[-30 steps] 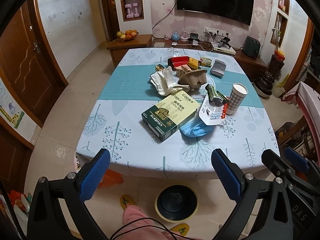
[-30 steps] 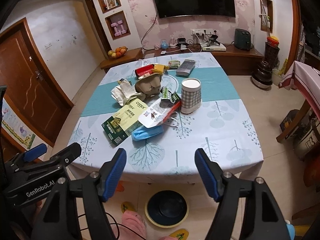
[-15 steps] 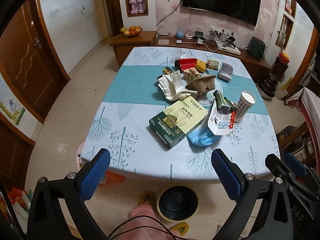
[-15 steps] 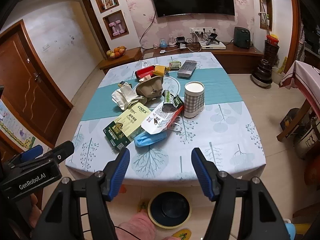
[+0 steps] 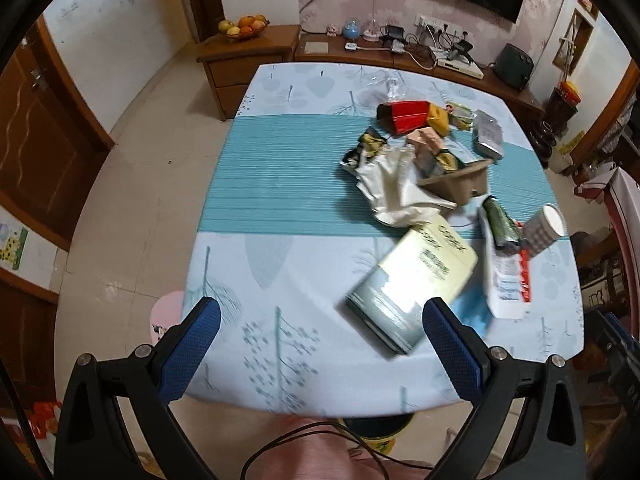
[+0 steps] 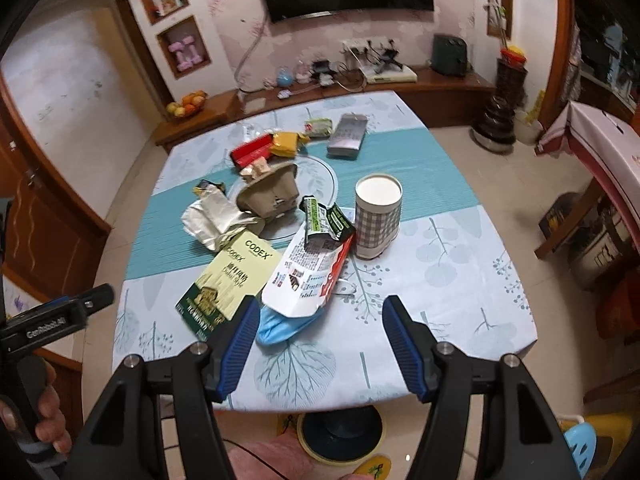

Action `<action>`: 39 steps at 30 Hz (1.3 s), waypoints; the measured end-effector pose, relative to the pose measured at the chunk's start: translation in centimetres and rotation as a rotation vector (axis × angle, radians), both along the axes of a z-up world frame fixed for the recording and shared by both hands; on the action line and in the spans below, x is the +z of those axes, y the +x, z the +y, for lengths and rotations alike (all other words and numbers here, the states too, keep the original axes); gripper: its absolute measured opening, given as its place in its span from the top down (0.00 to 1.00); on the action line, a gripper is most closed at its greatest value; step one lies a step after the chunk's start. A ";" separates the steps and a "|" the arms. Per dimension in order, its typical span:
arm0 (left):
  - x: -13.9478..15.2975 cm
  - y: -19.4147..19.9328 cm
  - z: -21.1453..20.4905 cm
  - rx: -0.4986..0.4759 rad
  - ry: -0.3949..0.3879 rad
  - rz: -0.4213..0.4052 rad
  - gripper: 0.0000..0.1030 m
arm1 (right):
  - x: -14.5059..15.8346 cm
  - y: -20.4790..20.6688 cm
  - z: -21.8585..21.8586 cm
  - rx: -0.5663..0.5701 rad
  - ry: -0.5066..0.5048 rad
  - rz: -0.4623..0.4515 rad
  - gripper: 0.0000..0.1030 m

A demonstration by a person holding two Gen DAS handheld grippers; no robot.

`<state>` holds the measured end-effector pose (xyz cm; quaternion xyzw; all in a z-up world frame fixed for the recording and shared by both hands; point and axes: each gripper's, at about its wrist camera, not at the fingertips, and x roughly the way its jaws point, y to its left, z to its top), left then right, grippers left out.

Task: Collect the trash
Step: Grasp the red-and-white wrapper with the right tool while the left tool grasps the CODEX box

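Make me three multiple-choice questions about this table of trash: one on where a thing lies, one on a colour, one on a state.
1. Where is the blue mask?
A. partly under the white snack bag
B. inside the checked paper cup
C. on the floor

2. What colour are the pads of the right gripper?
A. red
B. blue
C. yellow

3. How does the checked paper cup stand?
A. upright
B. on its side
C. crushed flat

Answers: 1 A, the bag's edge covers the mask's top; 2 B, both pads show blue; 3 A, its round mouth faces up.

table | on it: box; checked cup; blue mask; wrappers
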<state>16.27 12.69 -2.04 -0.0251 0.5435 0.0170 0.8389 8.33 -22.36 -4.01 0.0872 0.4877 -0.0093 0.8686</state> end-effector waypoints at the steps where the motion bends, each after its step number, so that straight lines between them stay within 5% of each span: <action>1: -0.4 0.7 0.4 -0.017 -0.002 0.013 0.03 | -0.5 0.7 0.1 -0.012 0.006 0.023 0.43; 8: -4.1 4.3 0.2 -0.180 -0.071 0.119 0.03 | -4.0 3.4 0.0 -0.096 0.040 0.148 0.49; 18: -9.3 6.9 -7.2 -0.470 -0.147 0.308 0.02 | -8.9 6.3 -0.7 -0.218 0.121 0.270 0.56; 26: -11.9 7.6 -11.5 -0.518 -0.091 0.351 0.02 | -11.9 9.0 -1.3 -0.259 0.157 0.323 0.83; 39: -15.6 8.2 -16.0 -0.460 0.015 0.367 0.02 | -9.0 8.7 -2.1 -0.252 0.245 0.275 0.93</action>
